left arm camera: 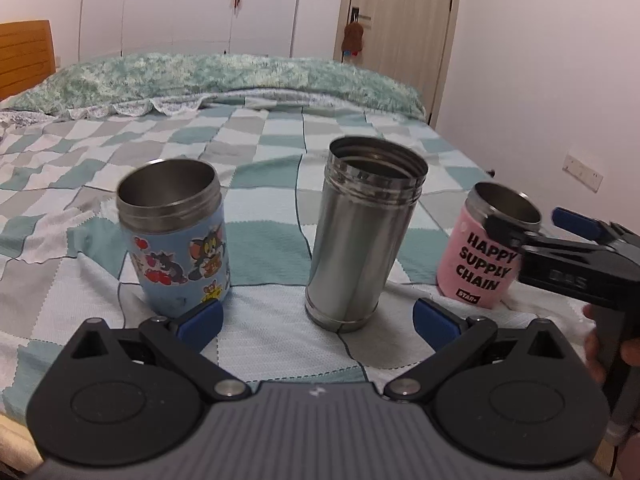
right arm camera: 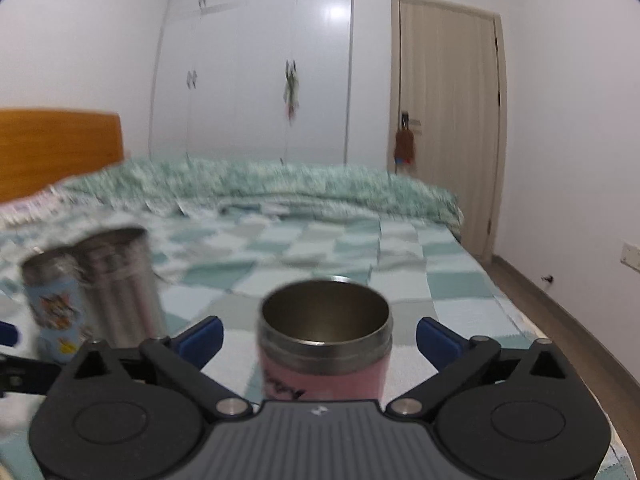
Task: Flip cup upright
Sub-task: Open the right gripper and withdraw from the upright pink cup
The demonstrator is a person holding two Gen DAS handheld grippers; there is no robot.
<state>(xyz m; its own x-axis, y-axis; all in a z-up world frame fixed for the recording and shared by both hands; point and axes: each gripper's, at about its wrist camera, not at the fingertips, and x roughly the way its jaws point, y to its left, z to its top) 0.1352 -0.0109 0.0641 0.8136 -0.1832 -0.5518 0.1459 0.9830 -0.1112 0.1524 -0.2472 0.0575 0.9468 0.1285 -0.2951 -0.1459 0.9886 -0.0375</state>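
Three cups stand upright on the checkered bedspread (left arm camera: 260, 208). A blue cartoon cup (left arm camera: 176, 236) stands at the left, a plain steel cup (left arm camera: 360, 236) in the middle, and a pink cup (left arm camera: 480, 252) with black lettering at the right. My left gripper (left arm camera: 318, 322) is open and empty, just in front of the blue and steel cups. My right gripper (right arm camera: 318, 338) is open, with its fingers on either side of the pink cup (right arm camera: 324, 344) and apart from it. The right gripper also shows in the left wrist view (left arm camera: 532, 224) by the pink cup's rim.
A green patterned quilt (left arm camera: 224, 80) lies rolled along the far side of the bed. A wooden headboard (left arm camera: 24, 56) is at the far left. The bed's right edge drops to a wooden floor (right arm camera: 560, 320). A wardrobe (right arm camera: 256, 60) and a door (right arm camera: 448, 120) stand behind.
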